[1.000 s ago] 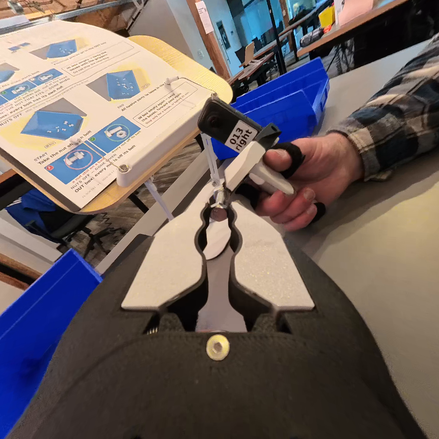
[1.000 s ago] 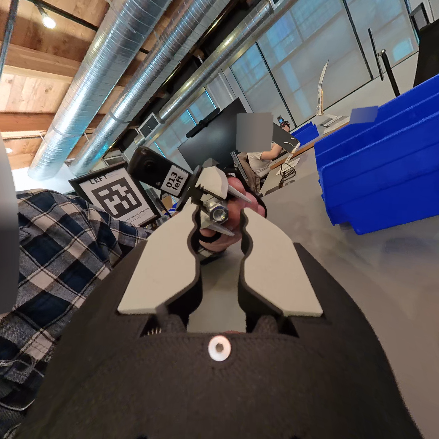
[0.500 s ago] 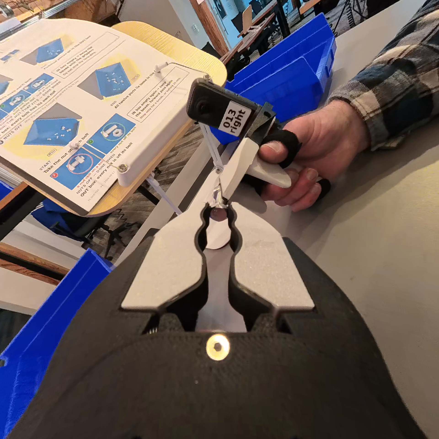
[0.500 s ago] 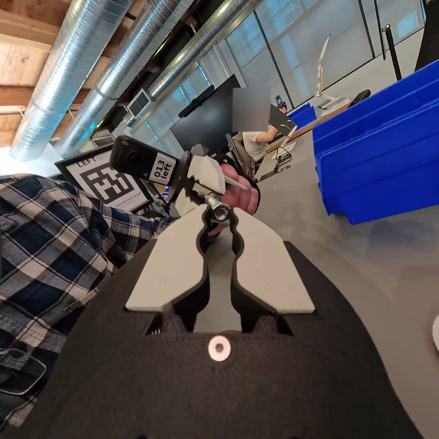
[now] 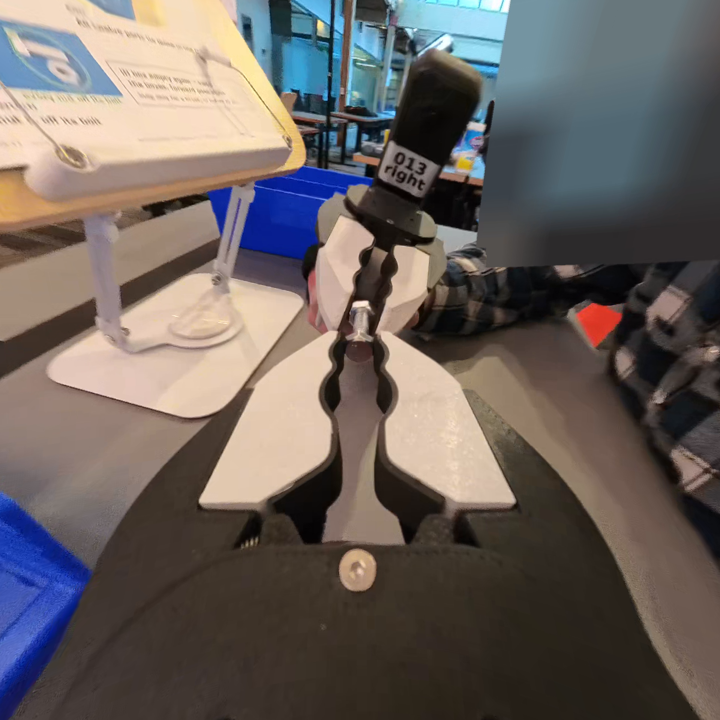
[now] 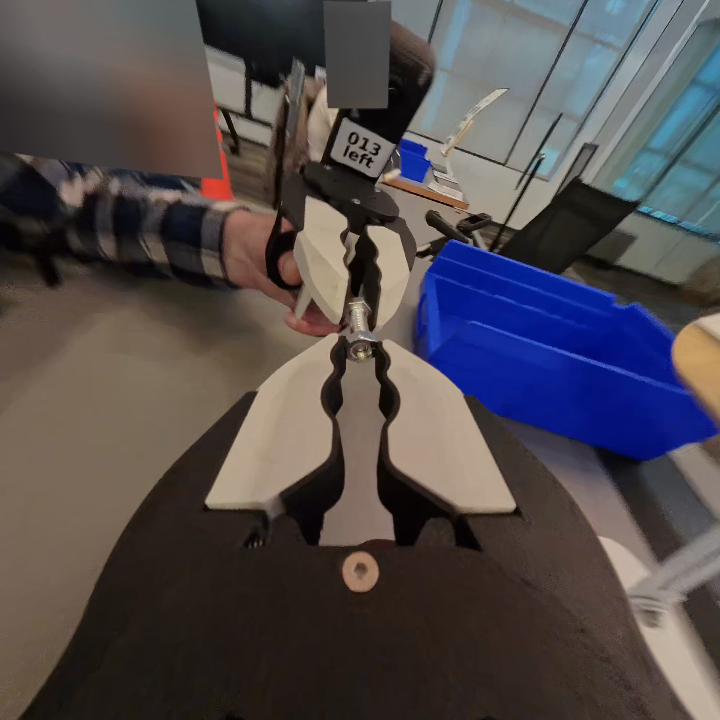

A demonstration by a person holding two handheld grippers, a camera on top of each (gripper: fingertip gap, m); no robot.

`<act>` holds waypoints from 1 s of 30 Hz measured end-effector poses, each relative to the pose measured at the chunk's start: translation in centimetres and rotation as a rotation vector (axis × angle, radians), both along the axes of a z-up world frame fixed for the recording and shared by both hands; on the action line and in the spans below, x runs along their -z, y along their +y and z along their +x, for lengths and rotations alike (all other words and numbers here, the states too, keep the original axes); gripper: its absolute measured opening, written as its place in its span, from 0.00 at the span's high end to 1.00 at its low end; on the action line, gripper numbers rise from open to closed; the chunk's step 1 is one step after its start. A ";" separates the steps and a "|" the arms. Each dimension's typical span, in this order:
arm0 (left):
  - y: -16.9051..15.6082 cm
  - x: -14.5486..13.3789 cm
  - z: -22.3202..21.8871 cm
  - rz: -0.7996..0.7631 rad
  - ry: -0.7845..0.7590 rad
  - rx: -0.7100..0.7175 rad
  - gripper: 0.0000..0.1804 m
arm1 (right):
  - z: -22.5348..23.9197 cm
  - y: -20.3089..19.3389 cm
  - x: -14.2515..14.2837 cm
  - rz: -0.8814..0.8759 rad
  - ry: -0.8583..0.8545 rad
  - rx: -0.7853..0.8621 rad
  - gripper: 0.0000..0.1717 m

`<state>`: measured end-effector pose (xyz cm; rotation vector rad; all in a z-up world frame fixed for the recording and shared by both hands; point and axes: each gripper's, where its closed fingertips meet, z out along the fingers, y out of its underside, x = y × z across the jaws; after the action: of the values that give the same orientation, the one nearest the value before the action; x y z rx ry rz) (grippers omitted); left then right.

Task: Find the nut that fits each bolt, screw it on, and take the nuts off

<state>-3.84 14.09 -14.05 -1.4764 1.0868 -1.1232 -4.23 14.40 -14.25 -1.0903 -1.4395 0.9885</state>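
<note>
**Bolt and nut held end to end between two hand-held grippers**

Left wrist view: the left gripper [image 5: 358,345] has its jaws narrowed onto the hexagonal head of a silver bolt [image 5: 360,321]; the threaded shank runs away from the camera to the nut [image 5: 361,305], which sits between the fingertips of the right gripper [image 5: 361,307], facing it. Right wrist view: the right gripper [image 6: 360,348] is closed on the nut [image 6: 360,348], the bolt [image 6: 357,315] reaching from it to the far gripper; both pieces are raised above the grey table [image 6: 117,389], with a blue bin [image 6: 545,370] to the right and an instruction stand [image 5: 156,350] to the left. Step in hand, as judged: turning the nut on the thread; direction of travel cannot be told. The next move calls for rotating one gripper about the bolt's axis while the other holds firm, then releasing and regripping without losing alignment.
</note>
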 end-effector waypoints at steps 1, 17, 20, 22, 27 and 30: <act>-0.1 0.0 0.0 -0.025 -0.017 0.015 0.92 | 0.0 0.0 0.0 0.071 -0.017 0.020 0.91; 0.0 0.3 -0.1 -0.278 -0.139 0.114 0.92 | 0.2 0.6 0.2 0.780 -0.164 0.249 0.91; 0.0 0.2 0.0 -0.274 -0.146 0.113 0.92 | 0.1 0.6 0.4 0.742 -0.147 0.240 0.87; 0.1 0.2 -0.1 -0.276 -0.149 0.112 0.92 | 0.0 0.6 0.6 0.714 -0.150 0.234 0.85; 0.3 0.1 -0.3 -0.267 -0.151 0.098 0.92 | 0.0 0.7 0.7 0.638 -0.133 0.222 0.82; 0.7 0.3 -0.6 -0.203 -0.113 0.046 0.92 | 0.2 0.7 0.1 0.479 -0.074 0.194 0.80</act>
<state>-4.40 14.82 -14.32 -1.5302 0.9548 -1.3656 -4.07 15.13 -14.37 -0.8936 -1.4967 0.4358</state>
